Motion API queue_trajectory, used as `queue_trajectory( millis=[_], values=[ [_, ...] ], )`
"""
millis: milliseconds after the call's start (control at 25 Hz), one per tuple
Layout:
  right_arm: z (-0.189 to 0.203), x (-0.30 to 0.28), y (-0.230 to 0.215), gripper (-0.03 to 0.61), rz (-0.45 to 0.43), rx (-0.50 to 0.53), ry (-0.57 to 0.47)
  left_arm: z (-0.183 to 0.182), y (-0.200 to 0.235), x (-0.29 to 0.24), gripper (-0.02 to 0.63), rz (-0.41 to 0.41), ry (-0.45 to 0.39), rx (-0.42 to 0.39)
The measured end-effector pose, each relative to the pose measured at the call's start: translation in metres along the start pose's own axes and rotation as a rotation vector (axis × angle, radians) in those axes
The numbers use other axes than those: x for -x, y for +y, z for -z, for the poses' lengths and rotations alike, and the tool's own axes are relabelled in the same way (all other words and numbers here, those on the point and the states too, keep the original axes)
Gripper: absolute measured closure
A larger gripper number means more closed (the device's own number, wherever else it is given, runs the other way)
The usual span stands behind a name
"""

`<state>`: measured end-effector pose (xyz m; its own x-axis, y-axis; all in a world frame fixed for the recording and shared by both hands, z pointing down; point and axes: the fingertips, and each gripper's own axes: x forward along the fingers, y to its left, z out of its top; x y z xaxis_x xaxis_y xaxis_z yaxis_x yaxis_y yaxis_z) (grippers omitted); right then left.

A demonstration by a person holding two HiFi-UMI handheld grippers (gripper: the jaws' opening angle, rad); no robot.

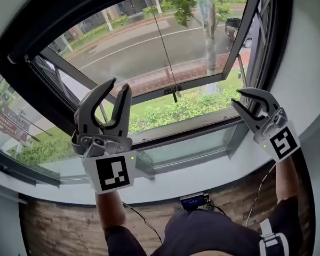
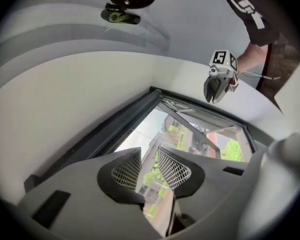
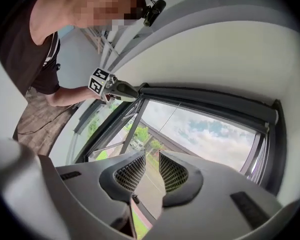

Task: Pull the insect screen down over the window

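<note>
1. Left gripper (image 1: 120, 84), 9 o'clock: we see its mesh-textured pads (image 2: 126, 172) apart, empty.
2. Right gripper (image 1: 237, 97), 3 o'clock: likewise apart, empty.
3. Screen's thin cord (image 1: 162, 41) hangs at 12 o'clock, its dark pull (image 1: 174, 93) untouched.

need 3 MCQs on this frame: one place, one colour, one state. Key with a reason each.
1. The pull cord hangs:
A) between the two tools
B) left of both
C) right of both

2. The window frame is:
A) white
B) dark
C) red

3. The left tool is:
A) shut on the cord
B) shut, empty
C) open, empty

Key:
1 A: in the head view the cord drops between the left tool and the right tool.
2 B: its bars are black-grey.
3 C: its pads stand apart with nothing between them.
</note>
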<state>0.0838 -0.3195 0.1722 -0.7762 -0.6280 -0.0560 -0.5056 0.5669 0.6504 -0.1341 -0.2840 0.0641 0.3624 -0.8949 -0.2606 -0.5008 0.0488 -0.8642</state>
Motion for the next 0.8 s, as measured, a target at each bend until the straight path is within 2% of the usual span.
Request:
queue_trajectory(
  millis=[120,280,480,600,800],
  values=[
    [-0.024,-0.019,-0.023,0.492,0.048,0.103,0.048,0.006,0.043,-0.015,0.517,-0.08,0.025,-0.1],
    [-0.061,-0.045,-0.054,0.492,0.128,0.25,0.111,0.006,0.088,-0.034,0.517,-0.138,-0.01,-0.191],
    [-0.107,-0.082,-0.081,0.492,0.207,0.358,0.139,0.015,0.107,-0.061,0.517,-0.096,-0.029,-0.283],
    [-0.124,-0.1,-0.098,0.492,0.247,0.472,0.188,0.025,0.108,-0.078,0.517,-0.075,-0.015,-0.34],
    [-0.141,-0.112,-0.131,0.492,0.321,0.669,0.246,0.022,0.118,-0.102,0.517,-0.075,-0.005,-0.333]
  ],
)
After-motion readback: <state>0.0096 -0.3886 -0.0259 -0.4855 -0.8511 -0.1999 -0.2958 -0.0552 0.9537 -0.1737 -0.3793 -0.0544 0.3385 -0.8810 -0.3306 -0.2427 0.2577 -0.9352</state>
